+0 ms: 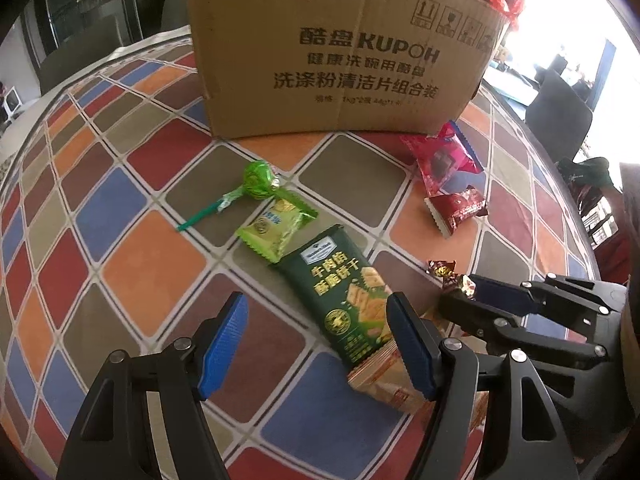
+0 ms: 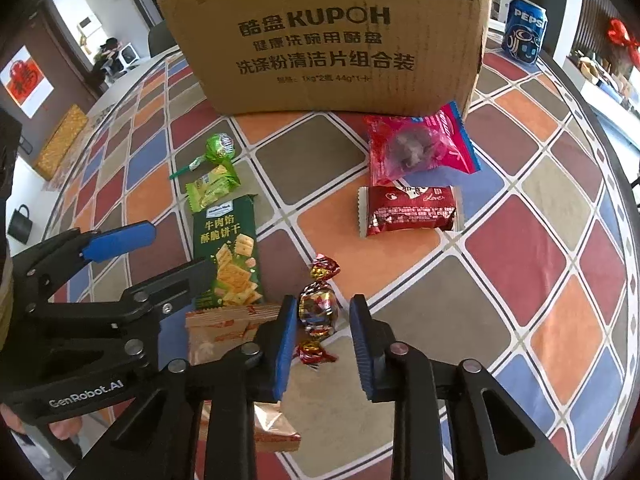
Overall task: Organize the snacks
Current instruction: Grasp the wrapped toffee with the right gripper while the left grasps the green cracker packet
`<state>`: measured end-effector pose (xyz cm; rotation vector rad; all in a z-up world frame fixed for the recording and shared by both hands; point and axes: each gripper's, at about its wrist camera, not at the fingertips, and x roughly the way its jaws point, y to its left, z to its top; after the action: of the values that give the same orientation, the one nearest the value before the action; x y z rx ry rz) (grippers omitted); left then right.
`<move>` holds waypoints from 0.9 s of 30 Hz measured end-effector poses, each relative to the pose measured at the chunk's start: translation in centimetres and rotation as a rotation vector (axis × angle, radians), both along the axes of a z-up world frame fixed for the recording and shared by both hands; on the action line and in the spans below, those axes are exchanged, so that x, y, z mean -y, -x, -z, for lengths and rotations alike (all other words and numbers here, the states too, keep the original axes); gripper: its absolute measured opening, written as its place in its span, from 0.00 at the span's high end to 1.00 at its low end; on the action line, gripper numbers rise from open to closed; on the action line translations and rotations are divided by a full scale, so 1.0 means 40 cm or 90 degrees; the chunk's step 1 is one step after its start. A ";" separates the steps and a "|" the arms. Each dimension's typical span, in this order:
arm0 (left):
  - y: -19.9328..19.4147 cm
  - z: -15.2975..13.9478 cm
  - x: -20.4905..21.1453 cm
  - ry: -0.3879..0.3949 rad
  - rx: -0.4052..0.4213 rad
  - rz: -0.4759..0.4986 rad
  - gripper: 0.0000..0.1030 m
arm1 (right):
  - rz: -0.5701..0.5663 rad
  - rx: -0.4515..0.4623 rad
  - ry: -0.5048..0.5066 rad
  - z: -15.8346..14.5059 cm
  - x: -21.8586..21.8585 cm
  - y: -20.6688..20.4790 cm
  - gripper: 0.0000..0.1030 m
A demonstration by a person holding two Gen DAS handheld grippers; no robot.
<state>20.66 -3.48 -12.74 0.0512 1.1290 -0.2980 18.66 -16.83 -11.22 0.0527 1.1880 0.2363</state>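
Snacks lie on a checkered tablecloth in front of a cardboard box [image 1: 340,48], also in the right wrist view [image 2: 332,36]. My left gripper [image 1: 316,344] is open, low over the dark green cracker pack [image 1: 340,300], with a tan wafer pack [image 1: 384,380] at its right finger. My right gripper [image 2: 323,344] is open around a foil-wrapped candy [image 2: 318,308], jaws on either side, apart from it. A green lollipop [image 1: 256,180], a light green packet [image 1: 276,224], a dark red packet [image 2: 408,210] and a pink bag [image 2: 416,148] lie farther out.
A Pepsi can [image 2: 524,30] stands right of the box. The right gripper shows at the right in the left wrist view [image 1: 500,304]; the left gripper shows at the left in the right wrist view [image 2: 132,256]. A dark chair [image 1: 560,116] stands beyond the table edge.
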 end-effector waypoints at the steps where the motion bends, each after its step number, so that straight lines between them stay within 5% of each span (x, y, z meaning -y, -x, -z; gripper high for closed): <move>1: -0.003 0.004 0.007 0.000 -0.004 0.000 0.31 | 0.002 0.002 -0.004 0.001 0.006 0.001 0.79; 12: -0.031 0.039 0.073 -0.052 -0.018 -0.025 0.33 | 0.043 0.015 -0.023 -0.003 0.079 -0.002 0.81; 14: -0.030 0.037 0.079 -0.065 -0.006 -0.030 0.44 | 0.045 0.017 -0.029 -0.004 0.089 -0.002 0.81; 17: -0.028 0.032 0.077 -0.052 -0.002 -0.027 0.54 | 0.044 0.020 -0.034 -0.004 0.090 -0.005 0.81; 27: -0.016 -0.004 0.061 -0.019 0.017 -0.020 0.57 | 0.033 0.033 -0.041 -0.022 0.076 -0.004 0.81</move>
<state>21.29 -5.91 -12.60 0.0635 1.1064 -0.2518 18.81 -19.85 -10.34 0.1319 1.1255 0.2292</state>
